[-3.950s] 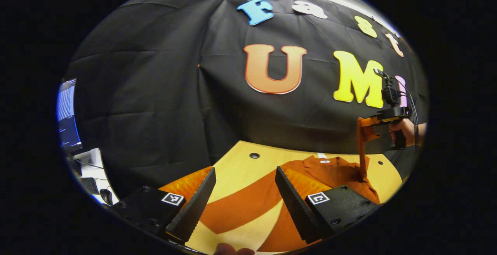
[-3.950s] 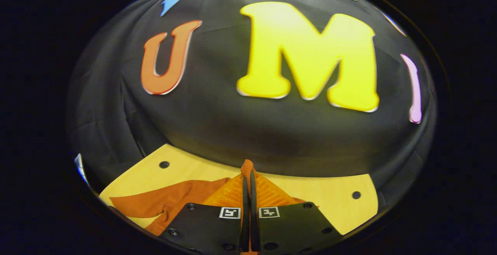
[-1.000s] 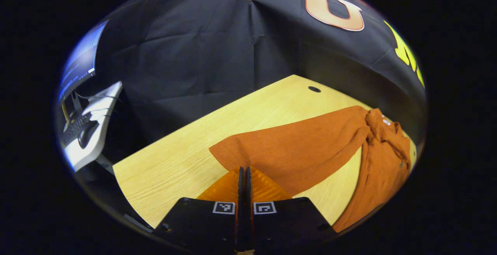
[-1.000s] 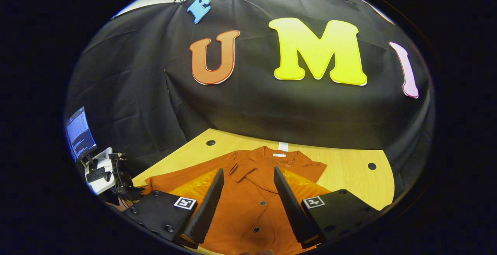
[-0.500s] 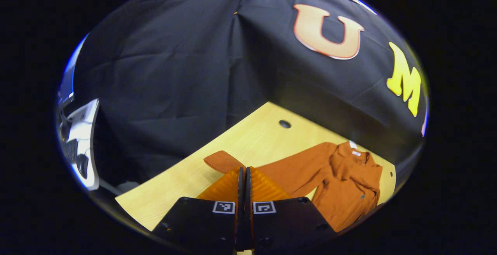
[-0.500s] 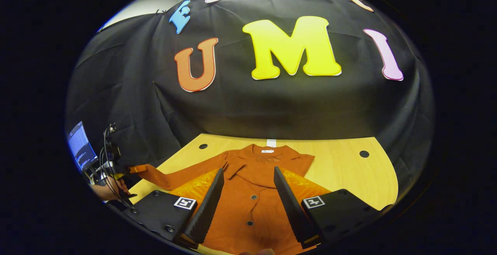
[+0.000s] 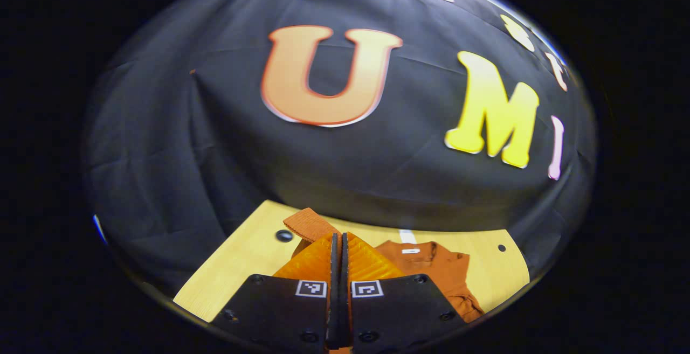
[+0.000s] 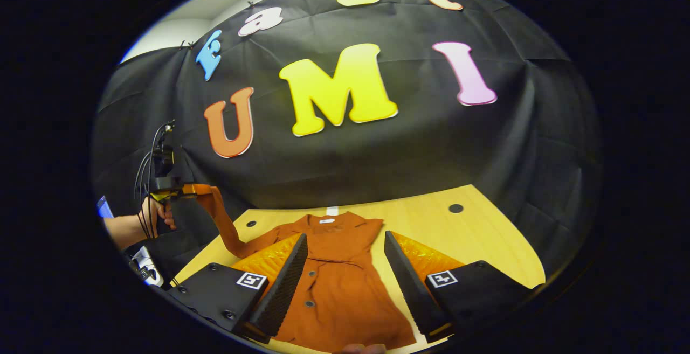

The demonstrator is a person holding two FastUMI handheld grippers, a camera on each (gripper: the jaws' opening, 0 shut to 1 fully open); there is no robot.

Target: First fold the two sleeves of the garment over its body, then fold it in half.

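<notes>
left gripper (image 7: 338, 243) fingers pinch one sleeve (image 8: 223, 224), lifted at left of frame | right gripper (image 8: 340, 268) fingers wide apart, holding nothing | shirt (image 8: 337, 284) flat on counter (image 8: 485, 235), other sleeve seems folded in | half-fold left

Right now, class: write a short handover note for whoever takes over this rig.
Left hand-held gripper: shut on the sleeve, lifted off the table.
Right hand-held gripper: open, above the garment, holding nothing.
Garment lies buttoned side up, collar toward the wall.
Done: right sleeve appears already folded in.
Left: lay the held sleeve over the body, then fold in half.
</notes>
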